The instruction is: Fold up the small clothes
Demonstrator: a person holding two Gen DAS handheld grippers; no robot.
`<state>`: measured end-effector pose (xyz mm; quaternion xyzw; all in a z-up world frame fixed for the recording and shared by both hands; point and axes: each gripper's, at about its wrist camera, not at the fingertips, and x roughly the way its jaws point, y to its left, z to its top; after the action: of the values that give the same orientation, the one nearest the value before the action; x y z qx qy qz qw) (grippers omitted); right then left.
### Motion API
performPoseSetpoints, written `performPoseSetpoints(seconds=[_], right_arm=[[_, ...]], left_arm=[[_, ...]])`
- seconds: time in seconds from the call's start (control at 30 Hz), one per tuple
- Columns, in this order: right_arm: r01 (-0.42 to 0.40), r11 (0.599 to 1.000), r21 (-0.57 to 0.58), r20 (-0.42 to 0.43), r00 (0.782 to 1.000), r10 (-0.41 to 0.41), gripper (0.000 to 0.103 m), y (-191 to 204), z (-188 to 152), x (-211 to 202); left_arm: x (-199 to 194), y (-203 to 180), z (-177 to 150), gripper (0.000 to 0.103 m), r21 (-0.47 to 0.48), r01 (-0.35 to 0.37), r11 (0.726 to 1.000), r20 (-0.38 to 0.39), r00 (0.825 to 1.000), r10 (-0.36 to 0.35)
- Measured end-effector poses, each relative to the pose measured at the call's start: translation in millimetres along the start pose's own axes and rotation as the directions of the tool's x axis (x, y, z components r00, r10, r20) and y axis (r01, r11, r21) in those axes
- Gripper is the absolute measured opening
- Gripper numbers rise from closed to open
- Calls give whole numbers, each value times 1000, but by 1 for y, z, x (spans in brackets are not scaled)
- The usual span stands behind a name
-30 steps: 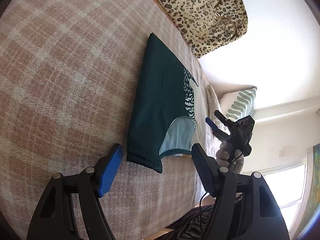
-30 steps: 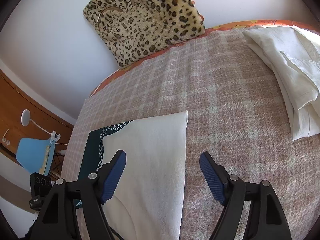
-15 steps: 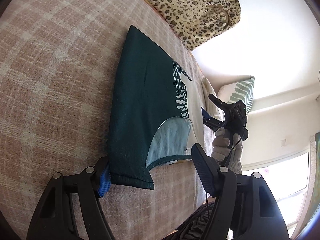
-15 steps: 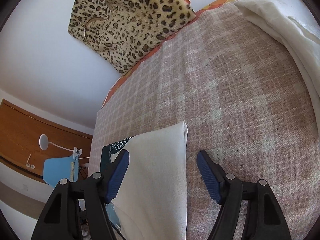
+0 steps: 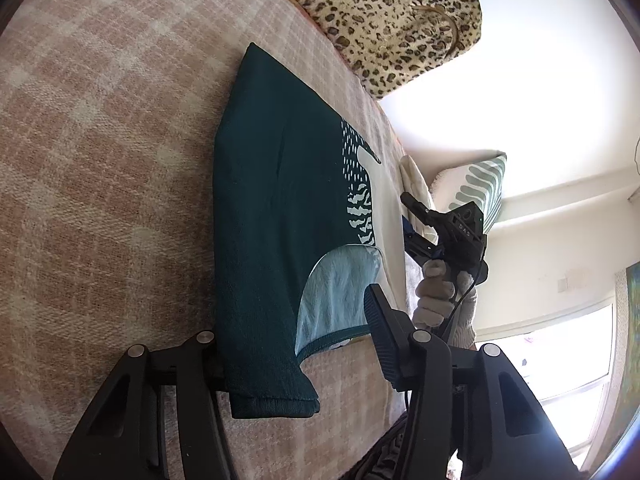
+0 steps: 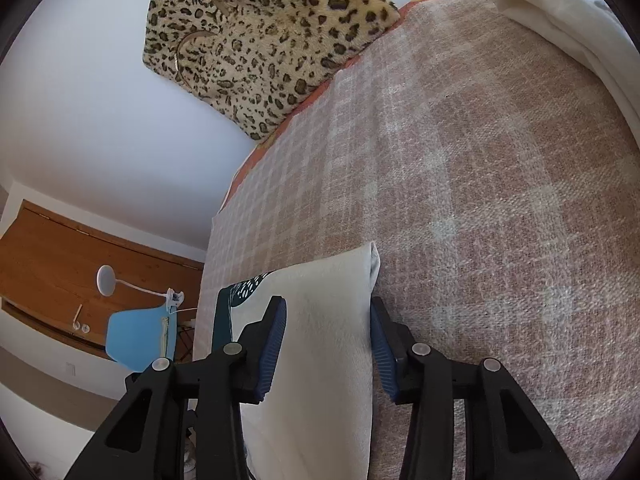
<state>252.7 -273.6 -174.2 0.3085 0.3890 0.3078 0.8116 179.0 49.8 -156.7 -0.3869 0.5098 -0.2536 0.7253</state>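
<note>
A small shirt, dark green [image 5: 272, 208] on one side and white [image 6: 320, 344] on the other, lies folded lengthwise on the plaid bed cover [image 5: 100, 160]. My left gripper [image 5: 296, 340] is open and straddles the green edge near the light blue neck opening [image 5: 336, 292]; its left finger is hidden under the cloth. My right gripper [image 6: 328, 344] is open with its jaws on either side of the shirt's white edge. It also shows in the left wrist view [image 5: 412, 224], held by a gloved hand.
A leopard-print bag [image 6: 260, 40] leans on the wall at the far end of the bed. White folded cloth [image 6: 568, 12] lies at the right. A leaf-pattern pillow [image 5: 480, 184] sits beyond the shirt. A blue chair [image 6: 140, 340] and lamp stand beside the bed.
Both grippers moved forward onto the shirt's edges. The left finger slid under the green edge. The right jaws narrowed around the white edge.
</note>
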Motion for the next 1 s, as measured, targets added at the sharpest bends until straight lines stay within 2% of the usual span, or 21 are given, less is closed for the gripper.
performPoseSetpoints(seconds=[0.03, 0.13, 0.2, 0.23, 0.37, 0.47, 0.57, 0.67, 0.8, 1.0], right_arm=[[-7, 1000, 2, -6, 1000, 7, 33, 0, 0, 3], [-17, 1000, -22, -19, 1000, 17, 32, 7, -1, 11], [-30, 999, -31, -30, 999, 29, 31, 11, -2, 17], [-29, 999, -34, -30, 999, 28, 29, 12, -3, 18], [-18, 1000, -24, -26, 999, 18, 20, 13, -4, 24], [10, 1000, -6, -12, 1000, -10, 8, 13, -5, 25], [56, 998, -36, 1, 998, -56, 2, 24, -7, 26], [111, 988, -104, 23, 994, -109, 2, 43, -10, 25], [157, 971, -182, 45, 987, -152, 1, 64, -15, 25], [216, 945, -245, 81, 976, -202, 1, 81, -21, 23]], left_arm=[[3, -1, 1, 45, 5, -3, 1000, -5, 1000, 3], [9, -7, 2, 44, 25, -8, 1000, -15, 1000, 9], [11, -7, 3, 38, 23, -13, 1000, -16, 1000, 13], [12, -5, 3, 30, 23, -20, 1000, -19, 1000, 21], [14, 1, 5, 10, -2, -30, 1000, -27, 999, 30], [14, -4, 3, 8, 48, -79, 996, -16, 997, 79], [17, -22, -2, 8, 177, -165, 970, 9, 986, 166], [19, -32, -7, 8, 258, -224, 940, 44, 974, 220], [22, -36, -11, 7, 312, -278, 909, 78, 960, 267], [25, -45, -12, 7, 342, -307, 888, 114, 952, 285]])
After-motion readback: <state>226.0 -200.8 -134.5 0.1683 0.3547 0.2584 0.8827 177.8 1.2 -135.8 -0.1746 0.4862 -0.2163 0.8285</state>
